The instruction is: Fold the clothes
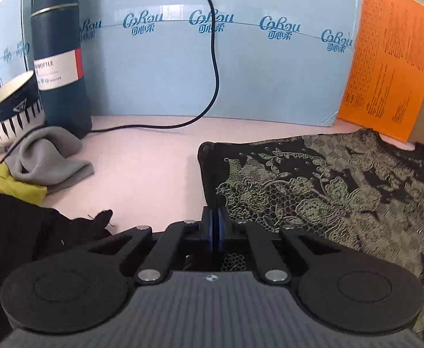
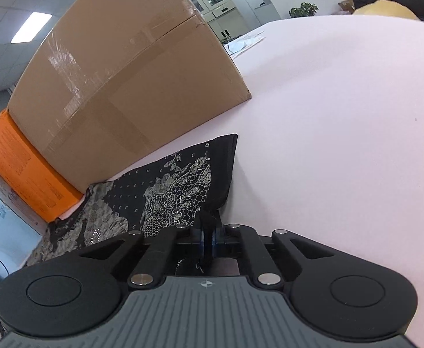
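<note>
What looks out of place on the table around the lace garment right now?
A black cable trails down across the blue box onto the table, and a crumpled grey cloth lies loose beside the cups. The lace garment itself looks undamaged, pinched by both grippers.

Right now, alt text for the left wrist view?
The left gripper, jaws shut, pinches the near left edge of a black-and-gold lace garment lying on a pink table. Behind stand a blue box and dark bottle.
</note>
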### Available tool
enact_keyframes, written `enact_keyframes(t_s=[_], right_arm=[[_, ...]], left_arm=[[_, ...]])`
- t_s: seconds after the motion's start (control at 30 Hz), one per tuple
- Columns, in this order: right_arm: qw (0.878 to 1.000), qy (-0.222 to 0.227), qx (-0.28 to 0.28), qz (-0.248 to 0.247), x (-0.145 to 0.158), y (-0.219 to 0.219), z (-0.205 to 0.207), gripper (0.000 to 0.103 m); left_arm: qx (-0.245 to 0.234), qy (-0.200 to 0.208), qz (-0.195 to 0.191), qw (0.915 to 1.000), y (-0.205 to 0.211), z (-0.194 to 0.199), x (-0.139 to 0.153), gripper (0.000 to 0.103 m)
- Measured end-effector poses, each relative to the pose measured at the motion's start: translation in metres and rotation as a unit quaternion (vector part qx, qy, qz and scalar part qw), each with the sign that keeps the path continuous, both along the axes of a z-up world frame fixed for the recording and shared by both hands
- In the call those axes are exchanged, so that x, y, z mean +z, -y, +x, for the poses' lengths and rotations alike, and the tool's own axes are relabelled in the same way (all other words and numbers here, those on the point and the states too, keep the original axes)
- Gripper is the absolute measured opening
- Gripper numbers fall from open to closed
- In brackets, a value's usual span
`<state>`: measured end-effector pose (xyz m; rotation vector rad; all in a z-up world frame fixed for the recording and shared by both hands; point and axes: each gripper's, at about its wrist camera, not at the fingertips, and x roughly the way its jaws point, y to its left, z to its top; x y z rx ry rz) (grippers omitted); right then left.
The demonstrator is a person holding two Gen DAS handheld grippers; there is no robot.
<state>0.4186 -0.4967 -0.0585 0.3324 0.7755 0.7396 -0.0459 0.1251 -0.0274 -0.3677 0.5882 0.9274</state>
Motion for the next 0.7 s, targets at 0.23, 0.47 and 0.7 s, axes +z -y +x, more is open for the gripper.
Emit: enact_keyframes(t_s=[0.23, 0.47, 0.7], right_arm=[[0.995, 0.073, 0.058, -0.035, 0.044, -0.04, -0.028, 0.004], [0.972, 0.072, 0.208, -0.079, 0.032, -0.131, -0.089, 0.005], [0.957, 0.085, 0.264, -0.088, 0.027, -0.132, -0.121, 0.04]], left_arm=[[-0.056, 0.036, -0.007, 0.9977, 0.022, 0.044, 0.031, 0.003], [-0.187, 0.04, -0.023, 0.9813, 0.094, 0.134, 0.033, 0.004], [-0.253, 0.061, -0.043, 0.9645, 0.12, 0.137, 0.035, 0.062]])
